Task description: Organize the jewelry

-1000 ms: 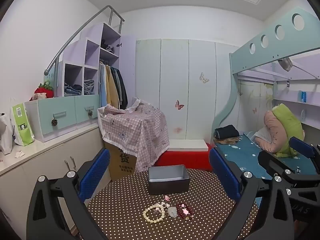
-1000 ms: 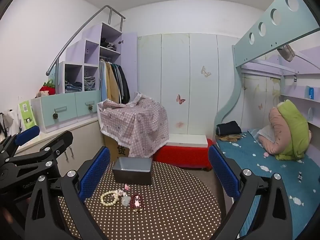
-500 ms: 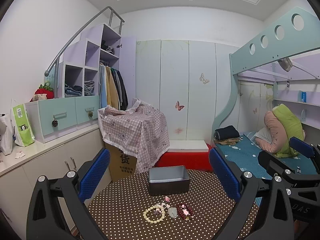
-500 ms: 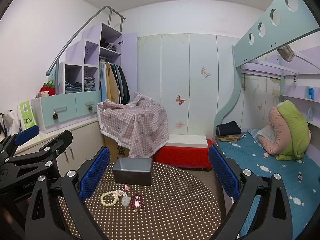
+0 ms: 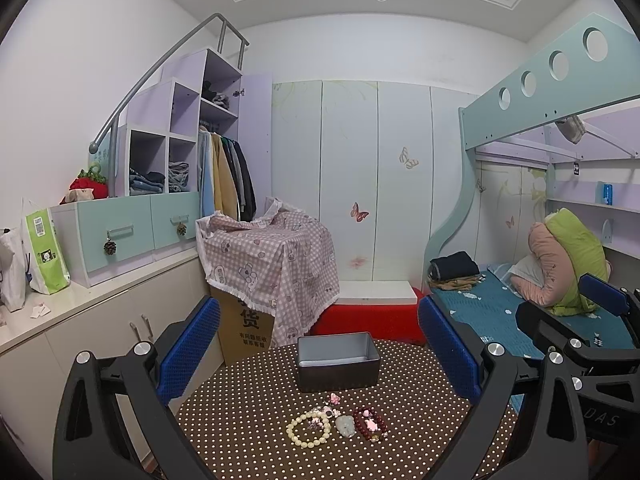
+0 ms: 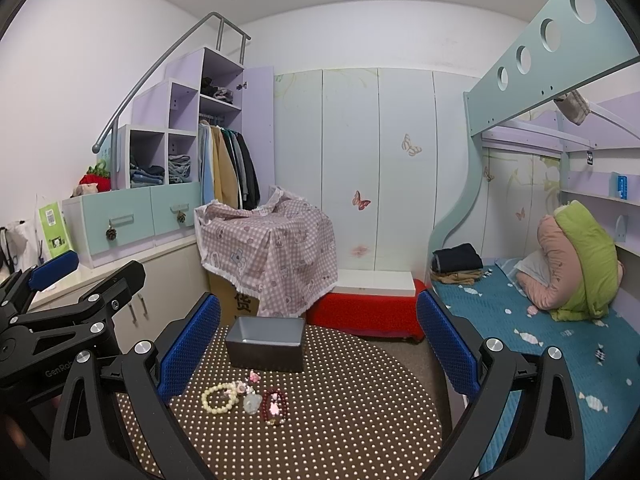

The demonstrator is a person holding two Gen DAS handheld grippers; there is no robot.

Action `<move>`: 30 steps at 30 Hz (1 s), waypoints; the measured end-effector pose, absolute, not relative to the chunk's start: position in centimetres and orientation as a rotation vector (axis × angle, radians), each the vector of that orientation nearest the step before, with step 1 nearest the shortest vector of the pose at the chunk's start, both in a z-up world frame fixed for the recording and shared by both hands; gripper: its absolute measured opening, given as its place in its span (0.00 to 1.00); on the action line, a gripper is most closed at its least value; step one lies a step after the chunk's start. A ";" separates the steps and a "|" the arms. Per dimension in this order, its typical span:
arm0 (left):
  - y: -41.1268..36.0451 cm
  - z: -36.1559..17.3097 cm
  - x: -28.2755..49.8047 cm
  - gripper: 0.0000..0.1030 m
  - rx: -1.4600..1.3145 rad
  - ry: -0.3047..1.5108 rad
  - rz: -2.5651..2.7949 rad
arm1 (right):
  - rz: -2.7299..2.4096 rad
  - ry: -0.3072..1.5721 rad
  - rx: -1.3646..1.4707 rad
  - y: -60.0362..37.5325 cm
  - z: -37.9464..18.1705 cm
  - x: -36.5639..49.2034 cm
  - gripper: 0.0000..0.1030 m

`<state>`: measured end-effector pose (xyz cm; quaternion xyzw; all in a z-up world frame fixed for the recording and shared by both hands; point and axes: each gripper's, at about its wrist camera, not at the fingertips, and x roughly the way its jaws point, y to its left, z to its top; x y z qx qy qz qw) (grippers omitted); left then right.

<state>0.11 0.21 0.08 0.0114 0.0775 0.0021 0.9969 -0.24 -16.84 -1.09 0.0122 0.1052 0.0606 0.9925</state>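
Observation:
A small pile of jewelry lies on a round brown polka-dot table (image 5: 248, 432): a cream bead bracelet (image 5: 308, 429), a pale green pendant (image 5: 345, 426), a dark red bead bracelet (image 5: 371, 424) and small pink pieces (image 5: 333, 399). Behind them stands an empty grey metal box (image 5: 338, 361). My left gripper (image 5: 320, 352) is open, above and short of the pile. My right gripper (image 6: 318, 348) is open too, with the cream bracelet (image 6: 219, 397), red bracelet (image 6: 274, 405) and box (image 6: 265, 343) toward its left. The left gripper's body shows at the left of the right wrist view.
A box under a pink checked cloth (image 5: 272, 256) and a red bench (image 5: 368, 320) stand behind the table. A white counter (image 5: 60, 304) with bags runs along the left. A bunk bed with blue sheet (image 6: 540, 340) is on the right.

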 end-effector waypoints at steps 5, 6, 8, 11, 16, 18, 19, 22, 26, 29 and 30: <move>0.1 0.1 -0.1 0.93 0.023 0.155 0.005 | 0.121 0.210 0.024 -16.8 -1.1 -0.3 0.92; 0.1 0.1 -0.2 0.93 0.023 0.153 0.006 | 0.121 0.209 0.024 -16.8 -1.1 -0.3 0.92; 0.1 0.2 -0.2 0.93 0.023 0.153 0.006 | 0.120 0.209 0.024 -16.8 -1.1 -0.3 0.92; 0.1 0.2 -0.1 0.93 0.024 0.151 0.007 | 0.121 0.209 0.025 -17.0 -0.7 -0.6 0.92; 0.2 0.3 -0.1 0.93 0.023 0.152 0.006 | 0.121 0.208 0.025 -17.0 -0.7 -0.6 0.92; 0.1 0.2 -0.1 0.93 0.024 0.151 0.006 | 0.121 0.207 0.025 -17.0 -0.7 -0.6 0.92; 0.2 0.2 -0.1 0.93 0.025 0.152 0.005 | 0.120 0.208 0.025 -17.0 -0.7 -0.6 0.92; 0.1 0.2 -0.1 0.93 0.023 0.153 0.005 | 0.120 0.207 0.024 -17.0 -0.7 -0.6 0.92; 0.1 0.3 -0.1 0.93 0.023 0.152 0.006 | 0.122 0.207 0.026 -17.0 -0.7 -0.6 0.92; 0.1 0.3 -0.1 0.93 0.024 0.152 0.005 | 0.121 0.207 0.025 -17.0 -0.7 -0.6 0.92; 0.1 0.3 -0.1 0.93 0.024 0.154 0.005 | 0.121 0.207 0.025 -17.0 -0.7 -0.6 0.92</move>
